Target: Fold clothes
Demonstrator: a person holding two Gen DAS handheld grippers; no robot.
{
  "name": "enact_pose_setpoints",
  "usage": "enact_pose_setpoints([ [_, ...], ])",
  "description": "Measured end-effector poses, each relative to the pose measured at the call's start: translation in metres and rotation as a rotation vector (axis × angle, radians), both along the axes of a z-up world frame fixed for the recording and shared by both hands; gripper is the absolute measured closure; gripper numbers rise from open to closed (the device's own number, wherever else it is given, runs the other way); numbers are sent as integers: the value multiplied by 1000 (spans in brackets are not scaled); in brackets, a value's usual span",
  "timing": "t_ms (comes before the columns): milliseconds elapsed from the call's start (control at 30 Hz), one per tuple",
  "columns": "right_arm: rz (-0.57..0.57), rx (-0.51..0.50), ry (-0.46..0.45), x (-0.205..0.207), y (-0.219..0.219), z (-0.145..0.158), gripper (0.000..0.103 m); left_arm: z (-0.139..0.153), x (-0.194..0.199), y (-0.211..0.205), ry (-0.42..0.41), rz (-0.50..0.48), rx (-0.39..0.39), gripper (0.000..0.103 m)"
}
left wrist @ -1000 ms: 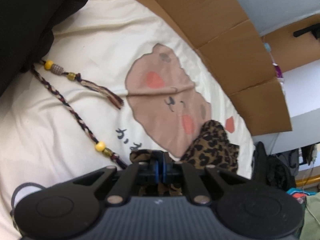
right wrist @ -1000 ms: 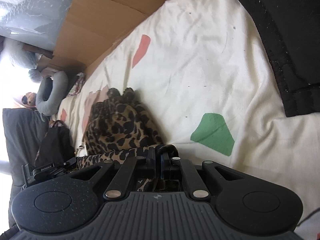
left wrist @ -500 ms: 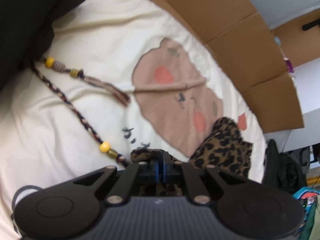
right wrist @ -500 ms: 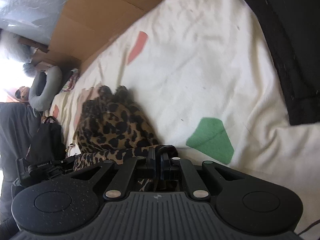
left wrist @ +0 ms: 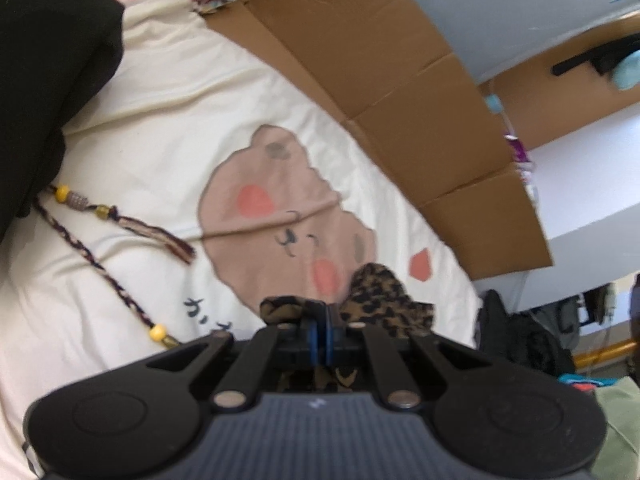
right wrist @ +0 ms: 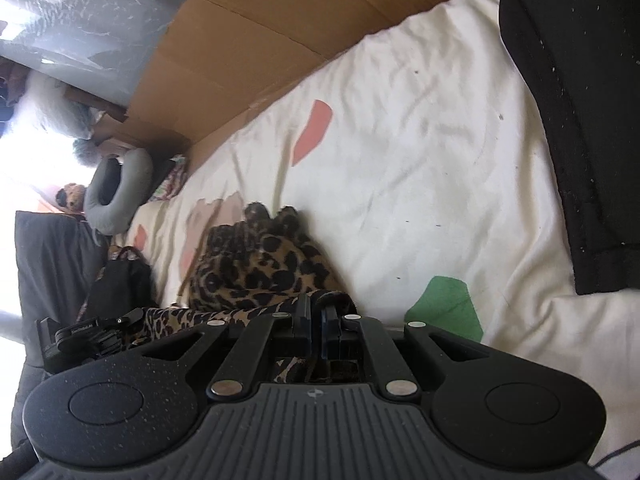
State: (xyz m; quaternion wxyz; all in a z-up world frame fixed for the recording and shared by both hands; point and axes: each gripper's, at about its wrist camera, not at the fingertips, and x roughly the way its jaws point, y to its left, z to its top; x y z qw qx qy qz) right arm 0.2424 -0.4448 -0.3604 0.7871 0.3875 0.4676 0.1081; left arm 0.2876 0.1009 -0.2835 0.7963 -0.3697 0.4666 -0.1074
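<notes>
A leopard-print garment (left wrist: 384,300) lies bunched on a cream bed cover (left wrist: 168,128) printed with a pink bear face. My left gripper (left wrist: 320,322) is shut on an edge of that garment, and folds of it bulge to both sides of the jaws. In the right wrist view the same leopard-print garment (right wrist: 260,264) heaps up ahead, with a strip running left toward the other gripper's body (right wrist: 88,336). My right gripper (right wrist: 316,312) is shut on another edge of it. A black garment (right wrist: 580,100) lies at the right on the bed cover (right wrist: 400,140).
A braided cord with yellow beads and a tassel (left wrist: 120,224) lies on the cover at the left. Black cloth (left wrist: 44,64) fills the upper left. Flattened cardboard (left wrist: 380,80) lines the bed's far side. A grey neck pillow (right wrist: 116,192) and a dark bag (right wrist: 120,280) sit beyond.
Both grippers have risen a little with the leopard-print garment pinched in them, and the bed cover looks farther below. The garment's heap has drawn slightly closer to the jaws.
</notes>
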Motion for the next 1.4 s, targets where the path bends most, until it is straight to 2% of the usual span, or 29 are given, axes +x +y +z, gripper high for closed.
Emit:
enact_pose_setpoints([
  [100,-1,29,-12,-7,-3,7,100,4,-5,4,-18,1,-40,99],
  [233,-22,42,-5,-6,-4,2,100,-5,-5,7,1,39,-67,98],
  [367,-47,37,37,3,0,-17,97,-22,1,2,46,45,-12,98],
  [433,-59,43,69,7,0,-25,95,-27,3,1,71,37,20,95],
  [500,-54,53,75,8,0,-28,83,-30,3,-1,83,24,40,81],
  [533,-50,58,73,7,0,-28,66,-30,2,-2,81,14,49,76],
  [567,-44,61,65,5,1,-25,57,-29,0,-4,80,5,63,63],
  [600,-37,65,56,3,2,-23,56,-28,-2,-5,78,-2,70,54],
  [667,-21,80,44,-2,4,-20,49,-27,-7,-5,75,-8,66,53],
  [833,11,93,43,-10,16,-23,48,-27,-20,-11,74,-24,59,46],
  [1000,55,97,48,-3,39,-30,48,-31,-25,-22,90,-62,75,46],
  [1133,66,103,30,7,54,-34,43,-33,-27,-23,93,-62,73,46],
  [1400,104,97,-15,30,78,-25,43,-18,-17,-15,34,-38,40,46],
])
